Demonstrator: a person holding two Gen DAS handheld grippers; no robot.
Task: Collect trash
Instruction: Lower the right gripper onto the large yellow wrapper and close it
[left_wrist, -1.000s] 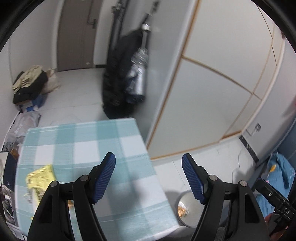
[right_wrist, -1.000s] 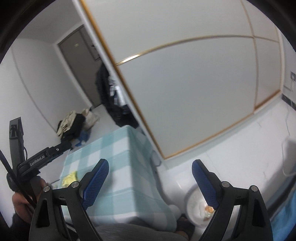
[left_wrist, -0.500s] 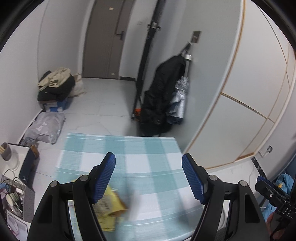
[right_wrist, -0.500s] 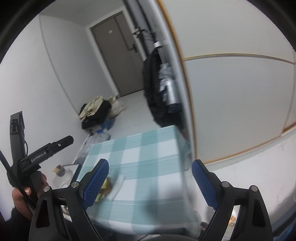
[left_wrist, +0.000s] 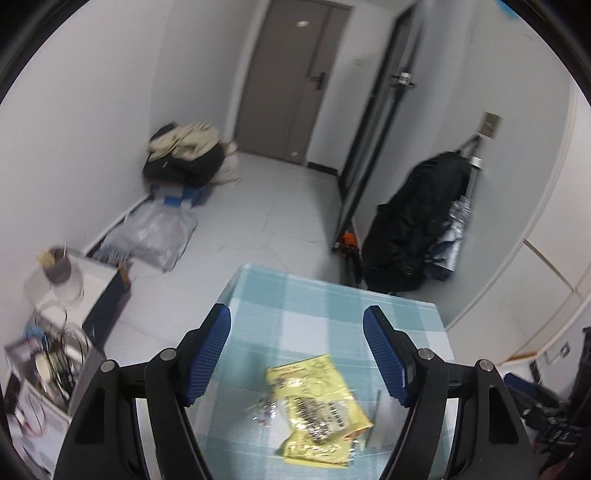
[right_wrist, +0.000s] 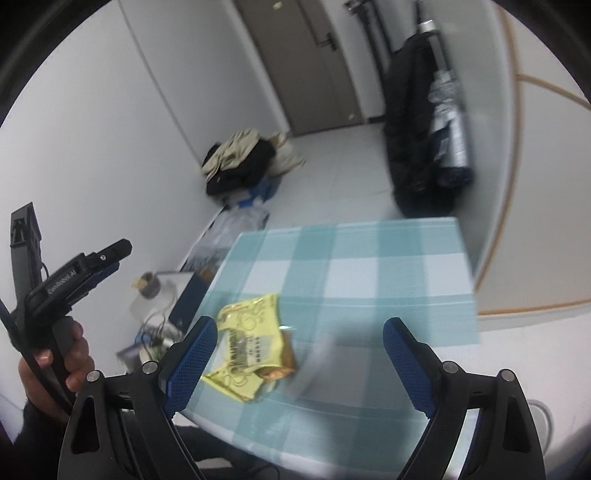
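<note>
Pointing both grippers forward and downward over a desk (left_wrist: 332, 314) covered in a teal-and-white checked cloth. Holding the left gripper (left_wrist: 297, 354) with its blue pads standing wide apart, gripping nothing, touching nothing. Showing, in the left wrist view, a crumpled yellow wrapper (left_wrist: 319, 402) lying flat on the cloth, below and between the two pads, nearer the right-hand pad than the left-hand one, apart from both. Lying just beside the wrapper on its right, a pale thin slip (left_wrist: 380, 417), too blurred to identify. Holding the right gripper (right_wrist: 299, 363) likewise wide, empty, hovering above the near part of the desk (right_wrist: 369, 266). Showing, in the right wrist view, the same yellow wrapper (right_wrist: 251, 343) just beside the left-hand blue pad, with an orange-brown patch at its lower right edge; cannot tell whether the pad is touching it. Appearing at the left edge of that view, the person's left hand (right_wrist: 55, 373) clasping the handle of the left gripper's black body, angled up and to the right, well apart from the wrapper.
</note>
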